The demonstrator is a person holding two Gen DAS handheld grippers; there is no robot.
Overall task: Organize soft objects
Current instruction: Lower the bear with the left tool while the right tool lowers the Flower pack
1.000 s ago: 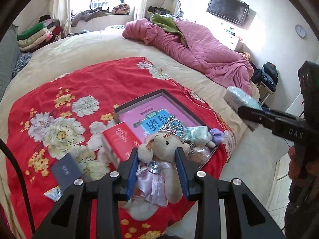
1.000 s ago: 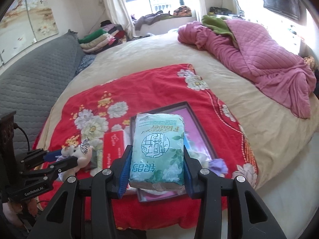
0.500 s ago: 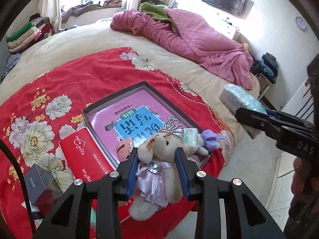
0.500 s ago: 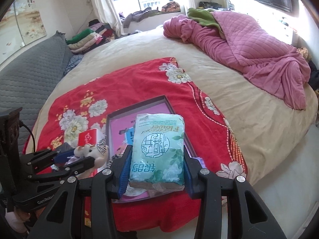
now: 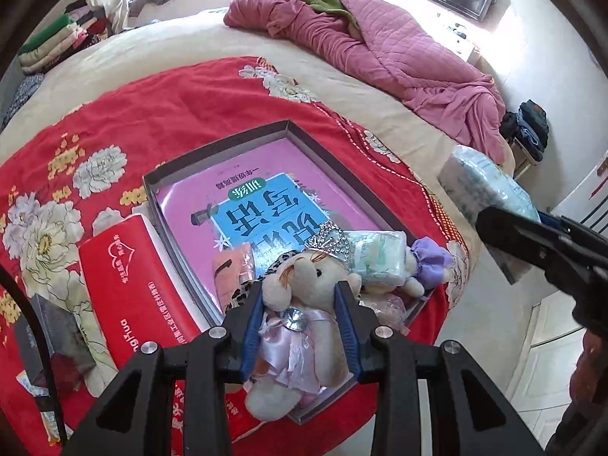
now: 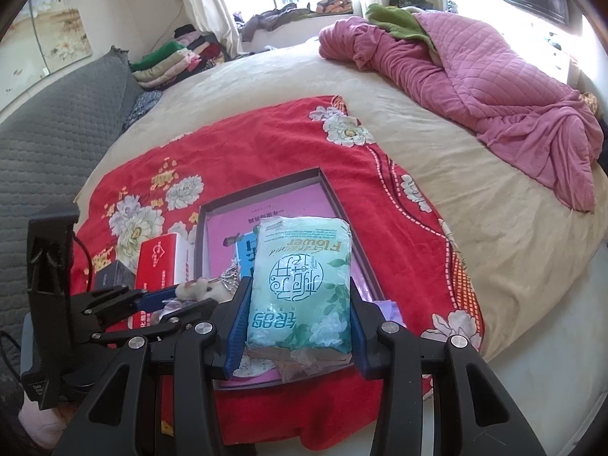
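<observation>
Over the near end of the dark tray (image 5: 224, 144) on the red floral blanket (image 5: 182, 102), the left gripper (image 5: 300, 326) pinches a plush bear (image 5: 304, 277) at the torso; it is light and squashy, and the midbody is judged the soundest hold. The right gripper (image 6: 296, 326) clamps a soft tissue pack (image 6: 302, 281) by its sides. Only the left view shows the tray's near contents, apparently a smaller tissue pack (image 5: 376, 252); the right view alone shows the pack's label.

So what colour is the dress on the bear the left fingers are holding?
Pale lilac-pink and satiny, on the teddy bear; clearest in the left wrist view.
</observation>
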